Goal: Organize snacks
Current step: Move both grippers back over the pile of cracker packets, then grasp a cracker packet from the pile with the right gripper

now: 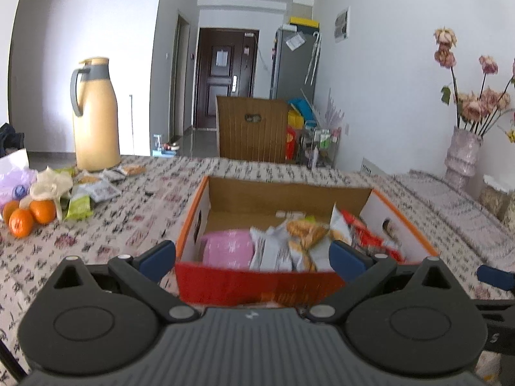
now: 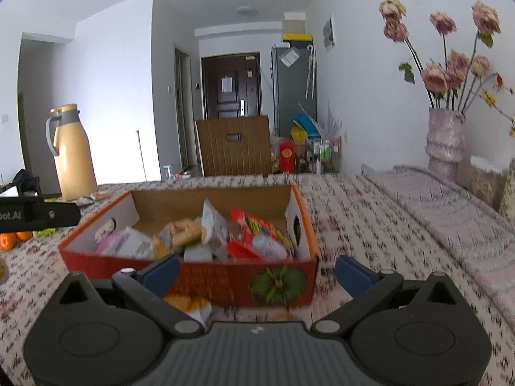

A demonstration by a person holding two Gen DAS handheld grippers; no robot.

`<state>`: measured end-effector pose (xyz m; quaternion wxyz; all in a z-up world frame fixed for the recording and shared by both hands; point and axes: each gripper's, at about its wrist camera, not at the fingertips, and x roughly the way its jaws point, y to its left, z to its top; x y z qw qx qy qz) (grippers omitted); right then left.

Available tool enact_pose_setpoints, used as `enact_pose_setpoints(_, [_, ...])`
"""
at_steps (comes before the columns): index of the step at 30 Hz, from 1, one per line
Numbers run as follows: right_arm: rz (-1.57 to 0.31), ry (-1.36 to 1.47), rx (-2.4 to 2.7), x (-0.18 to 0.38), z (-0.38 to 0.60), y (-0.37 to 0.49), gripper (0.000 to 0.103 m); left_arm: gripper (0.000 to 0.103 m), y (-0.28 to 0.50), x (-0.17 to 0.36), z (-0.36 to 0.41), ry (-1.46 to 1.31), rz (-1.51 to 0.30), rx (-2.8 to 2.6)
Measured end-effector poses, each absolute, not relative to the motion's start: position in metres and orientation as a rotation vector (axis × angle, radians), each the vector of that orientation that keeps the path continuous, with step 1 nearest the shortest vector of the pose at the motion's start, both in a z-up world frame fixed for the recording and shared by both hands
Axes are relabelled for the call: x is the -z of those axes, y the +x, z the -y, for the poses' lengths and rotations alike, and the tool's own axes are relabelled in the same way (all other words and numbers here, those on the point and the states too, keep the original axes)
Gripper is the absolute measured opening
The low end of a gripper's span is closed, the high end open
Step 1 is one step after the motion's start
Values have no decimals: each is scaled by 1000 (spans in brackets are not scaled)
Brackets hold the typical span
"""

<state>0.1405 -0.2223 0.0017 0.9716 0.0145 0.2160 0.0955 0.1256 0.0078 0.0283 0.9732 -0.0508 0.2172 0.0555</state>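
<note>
An orange cardboard box (image 1: 193, 212) (image 2: 302, 212) stands on the floral tablecloth, holding several snack packets: a pink one (image 1: 227, 251), grey-white ones (image 1: 273, 251) and a red one (image 2: 257, 231). My left gripper (image 1: 252, 257) is open, its blue pads spread across the box's near wall, nothing between them. My right gripper (image 2: 257, 273) is open too, in front of the box's near wall. A yellow-orange packet (image 2: 190, 304) lies on the cloth just under its left finger. More loose snack packets (image 1: 93, 189) lie at the far left near the flask.
A tall yellow flask (image 1: 95, 115) stands at the back left, with oranges (image 1: 29, 215) and a plastic bag (image 1: 16, 173) beside it. A vase of dried flowers (image 2: 445, 138) and a jar (image 1: 494, 196) stand at the right. The other gripper's black body (image 2: 38, 214) shows at the left.
</note>
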Motion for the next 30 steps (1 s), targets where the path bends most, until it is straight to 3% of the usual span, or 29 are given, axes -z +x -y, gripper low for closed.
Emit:
enact_pose_setpoints(15, [-562, -14, -168, 38, 246, 129, 103, 103, 115, 31, -13, -85, -585, -88])
enact_pose_setpoints(30, [-722, -111, -180, 53, 241, 188, 103, 103, 118, 40, -19, -139, -581, -58])
